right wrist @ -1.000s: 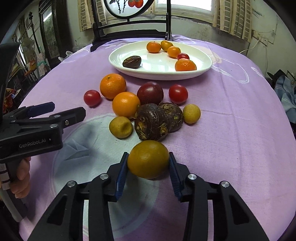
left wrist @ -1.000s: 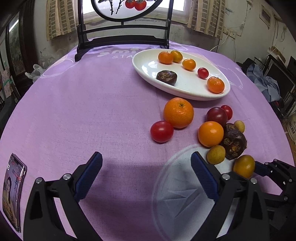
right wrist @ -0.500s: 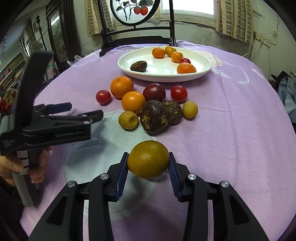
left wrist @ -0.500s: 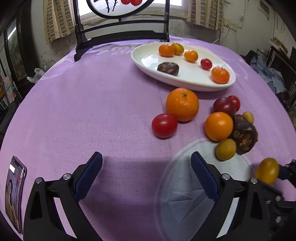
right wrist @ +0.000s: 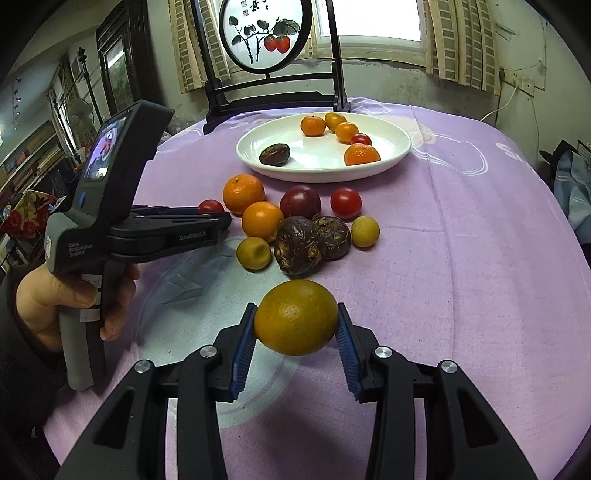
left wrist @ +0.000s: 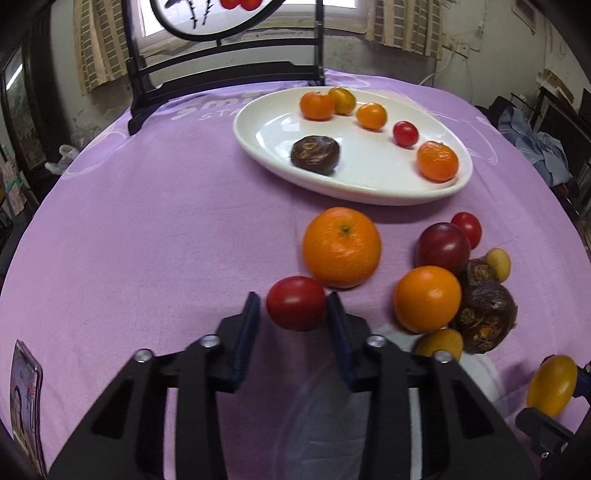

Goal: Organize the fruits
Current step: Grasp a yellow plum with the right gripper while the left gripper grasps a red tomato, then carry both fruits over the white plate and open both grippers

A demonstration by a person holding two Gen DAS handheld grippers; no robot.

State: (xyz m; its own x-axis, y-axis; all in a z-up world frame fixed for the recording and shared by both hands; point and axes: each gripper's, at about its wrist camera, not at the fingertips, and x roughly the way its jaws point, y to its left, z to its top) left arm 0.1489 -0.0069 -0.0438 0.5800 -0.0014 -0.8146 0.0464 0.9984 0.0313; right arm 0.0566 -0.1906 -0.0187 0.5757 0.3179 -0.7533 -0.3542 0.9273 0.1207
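Observation:
My left gripper (left wrist: 293, 310) has closed around a red tomato (left wrist: 295, 302) on the purple cloth, its pads touching or nearly touching both sides. My right gripper (right wrist: 295, 325) is shut on a yellow-orange fruit (right wrist: 295, 317) and holds it above the cloth; this fruit also shows in the left wrist view (left wrist: 552, 384). A white oval plate (left wrist: 266, 125) at the back holds several small fruits. A large orange (left wrist: 341, 247) sits just beyond the tomato. A cluster of fruits (right wrist: 295, 221) lies in front of the plate.
A phone (left wrist: 26, 406) lies on the cloth at the near left. A dark wooden stand with a round painted screen (right wrist: 266, 33) rises behind the plate. The left gripper's body and the hand holding it (right wrist: 110, 229) fill the left of the right wrist view.
My left gripper moved forward to the red tomato and closed from wide open around it. My right gripper lifted and drew back with the yellow-orange fruit.

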